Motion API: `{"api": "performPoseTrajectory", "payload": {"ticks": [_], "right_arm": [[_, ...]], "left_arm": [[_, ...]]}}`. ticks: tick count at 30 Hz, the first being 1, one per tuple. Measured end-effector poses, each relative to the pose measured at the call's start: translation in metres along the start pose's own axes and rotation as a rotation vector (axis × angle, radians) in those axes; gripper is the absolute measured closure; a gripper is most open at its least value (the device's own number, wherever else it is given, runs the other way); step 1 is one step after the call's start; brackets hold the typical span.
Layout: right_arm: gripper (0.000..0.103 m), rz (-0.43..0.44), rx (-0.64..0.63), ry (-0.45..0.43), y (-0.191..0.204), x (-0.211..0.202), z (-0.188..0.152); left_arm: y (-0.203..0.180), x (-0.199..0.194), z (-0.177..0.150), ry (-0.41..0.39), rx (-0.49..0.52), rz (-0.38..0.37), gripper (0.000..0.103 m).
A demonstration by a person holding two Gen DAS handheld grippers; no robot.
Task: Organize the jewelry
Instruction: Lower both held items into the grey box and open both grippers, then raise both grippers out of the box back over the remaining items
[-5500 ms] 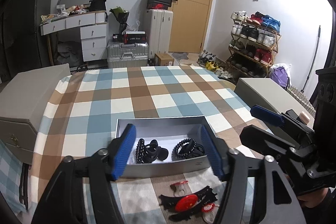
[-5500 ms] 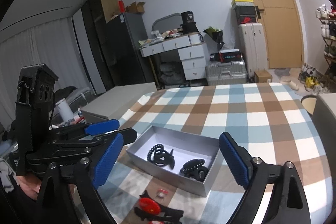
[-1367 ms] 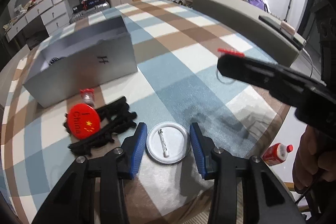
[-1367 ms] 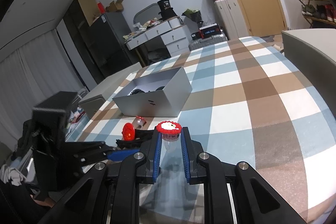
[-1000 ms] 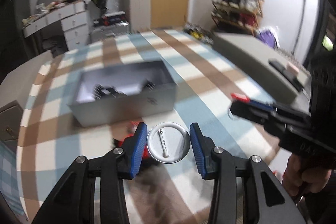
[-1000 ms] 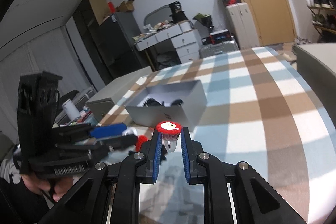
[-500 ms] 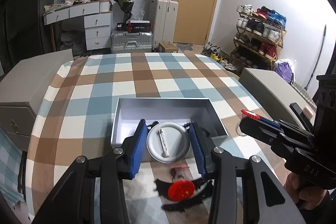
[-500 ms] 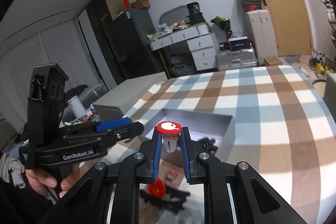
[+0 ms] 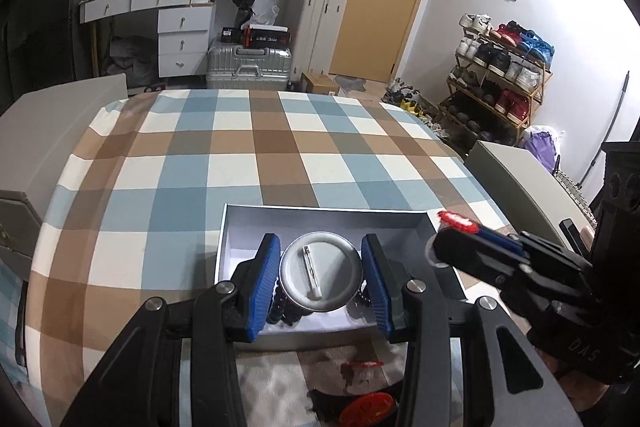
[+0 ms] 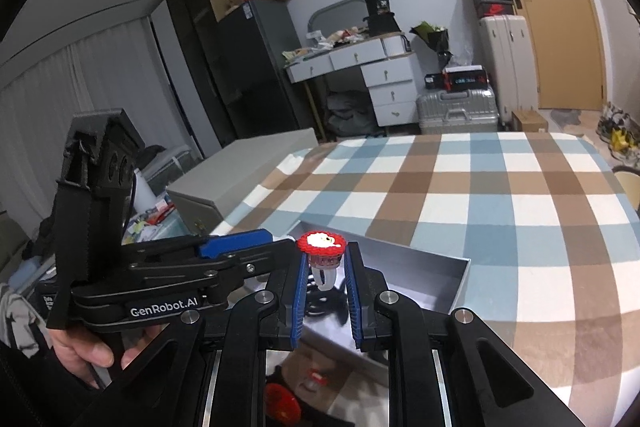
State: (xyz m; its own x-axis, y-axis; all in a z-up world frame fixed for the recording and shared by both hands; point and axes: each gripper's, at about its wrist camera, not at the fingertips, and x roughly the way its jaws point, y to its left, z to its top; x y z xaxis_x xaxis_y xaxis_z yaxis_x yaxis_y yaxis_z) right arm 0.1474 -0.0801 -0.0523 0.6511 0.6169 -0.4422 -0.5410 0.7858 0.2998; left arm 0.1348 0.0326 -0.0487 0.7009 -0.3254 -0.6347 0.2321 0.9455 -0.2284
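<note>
Silver and round, the pin badge (image 9: 319, 275) sits back-side up, its clasp bar showing, pinched at its edges between the blue pads of the left gripper (image 9: 321, 281), which holds it over the grey open box (image 9: 320, 217). Under the badge, dark hair accessories (image 9: 285, 309) lie on the box's white floor. The right gripper (image 10: 327, 277) is narrowed on a small ring (image 10: 322, 259) topped by a red scalloped disc with a white centre, holding it above the near part of the same box. In the left wrist view this ring shows at the tip of the right gripper, over the box's right edge. The box rests on a checked tablecloth (image 9: 248, 155) of blue, brown and white squares. On the cloth just in front of the box lie a red round badge (image 9: 368, 409) on something black, and a small red-capped item (image 9: 362, 367), blurred. Beyond the table stand silver suitcases (image 9: 248, 65).
</note>
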Motion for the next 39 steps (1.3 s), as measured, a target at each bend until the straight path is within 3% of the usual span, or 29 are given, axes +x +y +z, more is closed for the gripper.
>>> {"api": "performPoseTrajectory", "payload": {"ticks": [13,26,27,28,30,31,39], "right_arm": [[0.086,-0.036,0.03,0.065,-0.02,0.027,-0.003],[0.083,-0.042,0.036,0.063,-0.021,0.027,-0.004],[0.082,-0.043,0.035,0.063,-0.021,0.026,-0.005],[0.071,-0.047,0.035,0.062,-0.021,0.025,-0.004],[0.054,-0.053,0.041,0.045,-0.021,0.02,-0.005],[0.05,-0.06,0.044,0.034,-0.022,0.017,-0.004],[0.043,-0.077,0.047,-0.008,-0.018,-0.006,0.0]], "left_arm": [[0.009,0.026,0.003,0.08,-0.035,-0.047,0.067],[0.008,0.026,0.004,0.088,-0.054,-0.097,0.066],[0.006,0.024,0.004,0.086,-0.047,-0.096,0.066],[0.004,0.023,0.004,0.082,-0.038,-0.091,0.064],[0.003,0.02,0.005,0.074,-0.033,-0.072,0.049],[0.003,0.018,0.004,0.064,-0.037,-0.06,0.046],[0.0,0.004,0.005,0.03,-0.04,-0.057,0.042]]}}
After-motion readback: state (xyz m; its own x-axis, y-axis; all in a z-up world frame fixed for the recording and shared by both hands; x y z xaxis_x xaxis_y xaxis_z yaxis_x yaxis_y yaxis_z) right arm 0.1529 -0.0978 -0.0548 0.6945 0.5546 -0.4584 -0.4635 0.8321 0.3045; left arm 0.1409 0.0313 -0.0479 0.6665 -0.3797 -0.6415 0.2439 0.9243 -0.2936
